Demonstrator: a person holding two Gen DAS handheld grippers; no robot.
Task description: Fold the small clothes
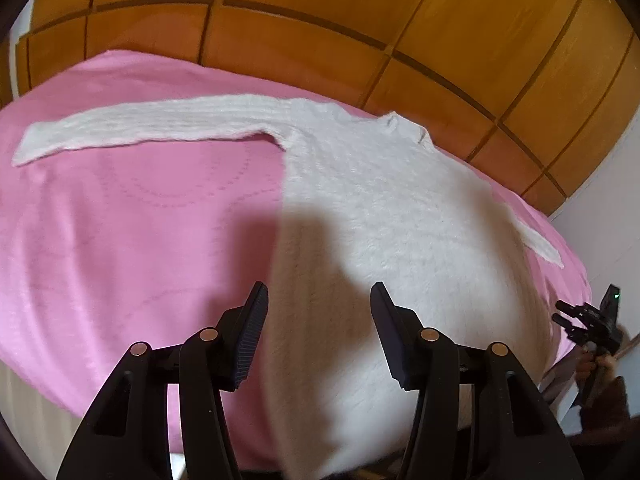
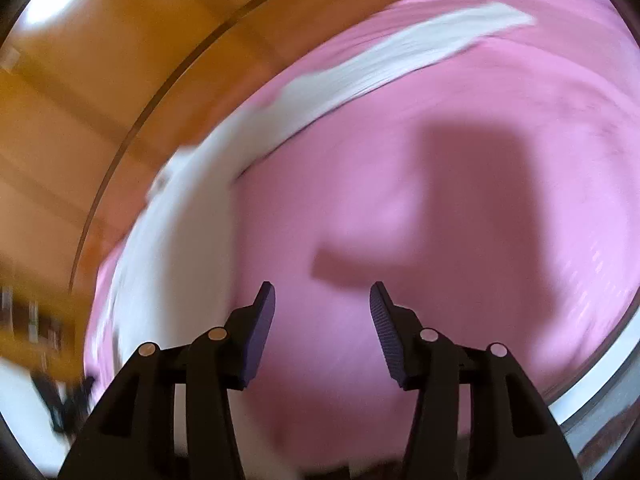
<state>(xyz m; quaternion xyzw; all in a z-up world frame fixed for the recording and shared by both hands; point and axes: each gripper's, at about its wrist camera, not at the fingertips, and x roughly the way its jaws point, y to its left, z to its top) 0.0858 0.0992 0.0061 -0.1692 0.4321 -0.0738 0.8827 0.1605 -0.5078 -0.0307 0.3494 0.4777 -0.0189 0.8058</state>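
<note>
A white fuzzy long-sleeved sweater (image 1: 372,216) lies spread flat on a pink blanket (image 1: 132,224), one sleeve stretched out to the left, the other to the right. My left gripper (image 1: 319,300) is open and empty, hovering over the sweater's lower left part. My right gripper (image 2: 322,300) is open and empty above bare pink blanket (image 2: 400,184), right of the sweater (image 2: 180,248); that view is motion-blurred. The sweater's far sleeve (image 2: 400,56) runs across the top. The right gripper also shows in the left wrist view (image 1: 588,320), off the bed's right edge.
Orange wooden wardrobe panels (image 1: 320,12) stand behind the bed. A white wall (image 1: 608,200) is at the right. The bed's near edge drops off below the grippers.
</note>
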